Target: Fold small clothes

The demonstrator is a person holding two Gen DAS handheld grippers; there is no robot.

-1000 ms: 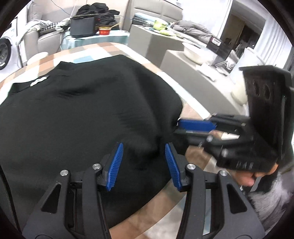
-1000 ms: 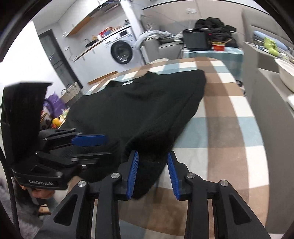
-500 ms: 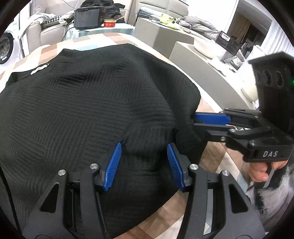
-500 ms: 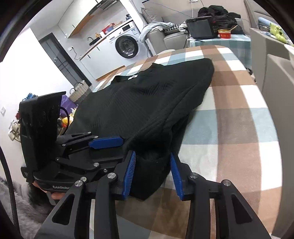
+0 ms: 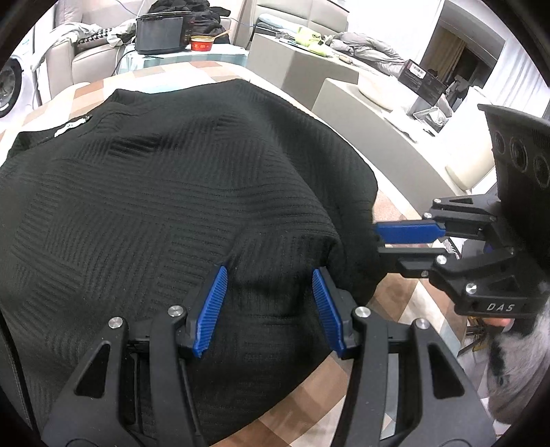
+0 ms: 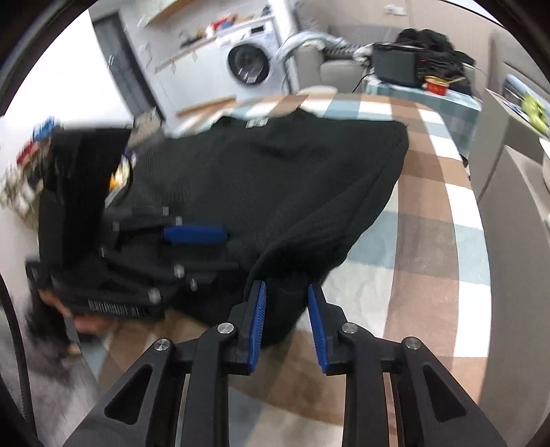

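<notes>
A black ribbed knit top (image 5: 165, 192) lies spread on the checked table (image 6: 429, 247), collar and white label (image 5: 72, 125) at the far end. My left gripper (image 5: 271, 292) is open over the near hem, its blue pads (image 5: 213, 309) resting on the cloth. My right gripper (image 6: 285, 309) is open, with the top's near right corner (image 6: 288, 271) bunched between its jaws. In the left wrist view the right gripper (image 5: 388, 240) sits at the garment's right edge. In the right wrist view the left gripper (image 6: 220, 240) is blurred, left of the corner.
Grey cabinets (image 5: 343, 103) stand to the right of the table. A black box (image 5: 161, 32) and a red bowl (image 5: 202, 43) sit on a side table beyond the far end. A washing machine (image 6: 251, 65) stands at the back.
Both grippers have moved forward over the near hem. The right view has tilted and the corner of the top now sits lifted between the right jaws.
</notes>
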